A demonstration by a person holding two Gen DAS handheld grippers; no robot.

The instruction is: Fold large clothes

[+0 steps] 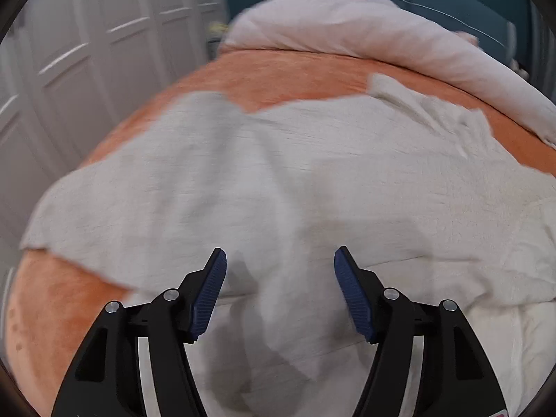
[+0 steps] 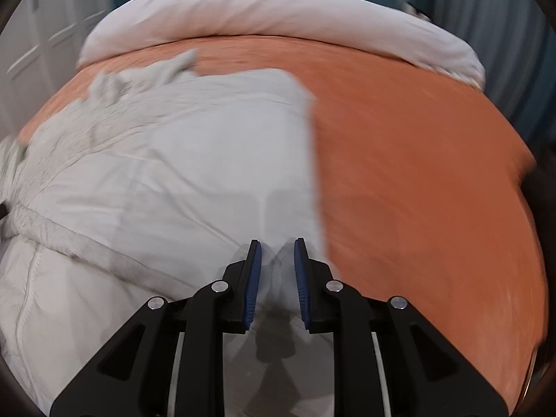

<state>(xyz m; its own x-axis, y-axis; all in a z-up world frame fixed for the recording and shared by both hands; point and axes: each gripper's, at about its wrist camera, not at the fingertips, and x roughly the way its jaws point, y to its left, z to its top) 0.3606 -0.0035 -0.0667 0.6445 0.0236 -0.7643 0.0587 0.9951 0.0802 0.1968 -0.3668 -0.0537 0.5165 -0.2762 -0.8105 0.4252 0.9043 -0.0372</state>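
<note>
A big pale grey cloth garment (image 1: 278, 180) lies spread on the bed's fuzzy orange blanket (image 2: 417, 160), below the puffy white duvet (image 1: 347, 24). The left gripper (image 1: 280, 264) is wide and empty. The right gripper (image 2: 277, 257) is narrow, with cloth between its jaws; I cannot tell if it pinches. The garment looks partly folded, with more folds left.

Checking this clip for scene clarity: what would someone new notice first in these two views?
First the big pale garment spread across the orange bedspread, filling the middle of both views. Behind it, a bulky white duvet lies bunched along the far end of the bed. In the foreground the left gripper has its jaws wide apart over the cloth, while the right gripper shows only a narrow gap, near the garment's straight right edge.
</note>
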